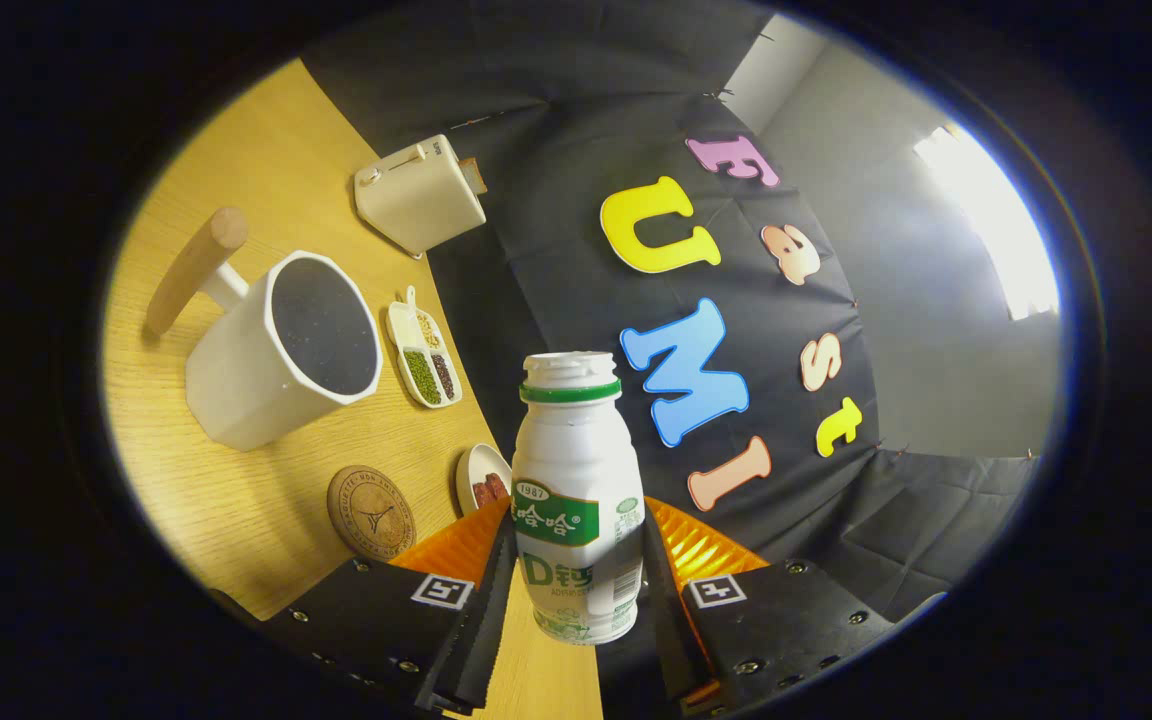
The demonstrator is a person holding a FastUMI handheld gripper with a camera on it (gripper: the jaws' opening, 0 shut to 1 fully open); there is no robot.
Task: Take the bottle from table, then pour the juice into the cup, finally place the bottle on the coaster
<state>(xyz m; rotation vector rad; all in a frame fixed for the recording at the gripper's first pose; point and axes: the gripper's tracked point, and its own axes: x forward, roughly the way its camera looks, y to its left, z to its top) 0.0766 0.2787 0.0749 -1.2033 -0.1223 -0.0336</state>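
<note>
The gripper (576, 600) clamps the white plastic bottle (576, 500), lifted and tilting; next, pouring needs its mouth over the white wooden-handled cup (281, 350).

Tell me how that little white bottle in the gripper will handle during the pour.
The bottle looks like smooth plastic, so it may slip; the gripper presses both fingers low on its body. Its waisted shape probably helps the hold. Small, so likely light, though its fill is hidden. The cup has a wide mouth, a forgiving target.
</note>
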